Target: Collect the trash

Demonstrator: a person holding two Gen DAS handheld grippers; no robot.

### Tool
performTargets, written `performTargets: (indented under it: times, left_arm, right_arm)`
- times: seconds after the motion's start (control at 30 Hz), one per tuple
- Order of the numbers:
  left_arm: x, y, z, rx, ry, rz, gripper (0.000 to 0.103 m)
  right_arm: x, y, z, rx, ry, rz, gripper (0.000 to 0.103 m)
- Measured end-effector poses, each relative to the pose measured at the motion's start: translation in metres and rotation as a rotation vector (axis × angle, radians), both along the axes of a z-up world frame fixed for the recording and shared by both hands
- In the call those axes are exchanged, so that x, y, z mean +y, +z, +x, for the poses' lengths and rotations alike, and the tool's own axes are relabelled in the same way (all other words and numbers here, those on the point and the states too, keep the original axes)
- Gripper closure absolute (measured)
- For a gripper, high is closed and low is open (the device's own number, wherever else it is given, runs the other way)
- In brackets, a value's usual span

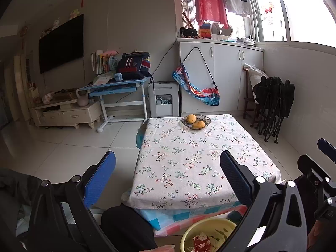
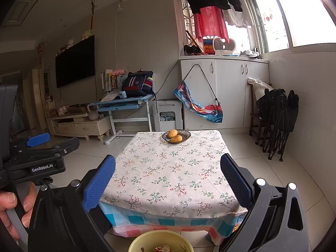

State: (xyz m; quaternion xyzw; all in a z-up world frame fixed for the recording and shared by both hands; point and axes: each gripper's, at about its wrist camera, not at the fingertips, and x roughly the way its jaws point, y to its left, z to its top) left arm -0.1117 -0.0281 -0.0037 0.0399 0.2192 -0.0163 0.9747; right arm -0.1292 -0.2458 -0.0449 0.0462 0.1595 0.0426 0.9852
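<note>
Left tongs (image 1: pixel 168 176) and right tongs (image 2: pixel 168 178) both spread wide and gripping nothing, above the near edge of the floral-cloth surface (image 1: pixel 189 159), yellow bin (image 1: pixel 210 234) with trash wrappers (image 1: pixel 202 242) below that edge, fruit bowl (image 1: pixel 196 121) at the far edge

Light: daylight from the window (image 1: pixel 271 19) up to my right, blown out.
Edges: bent, dark corners.
Focus: sharp.

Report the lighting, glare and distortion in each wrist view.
Left wrist view: the window at upper right is blown out white, walls bow with fisheye curvature, corners vignette black. Right wrist view: the same window glares, the floral-clothed table is evenly lit, and the yellow plastic bin sits cropped at the bottom edge.
</note>
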Motion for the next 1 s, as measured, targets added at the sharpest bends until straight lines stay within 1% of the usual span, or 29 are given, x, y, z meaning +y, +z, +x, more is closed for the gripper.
performTargets:
  times: [1.0]
  left_arm:
    - [-0.0047,0.0025,-0.0020,-0.001,-0.011,0.007,0.007]
  right_arm:
    - [-0.0020,0.0019,-0.0006,0.008,-0.011,-0.011,0.007]
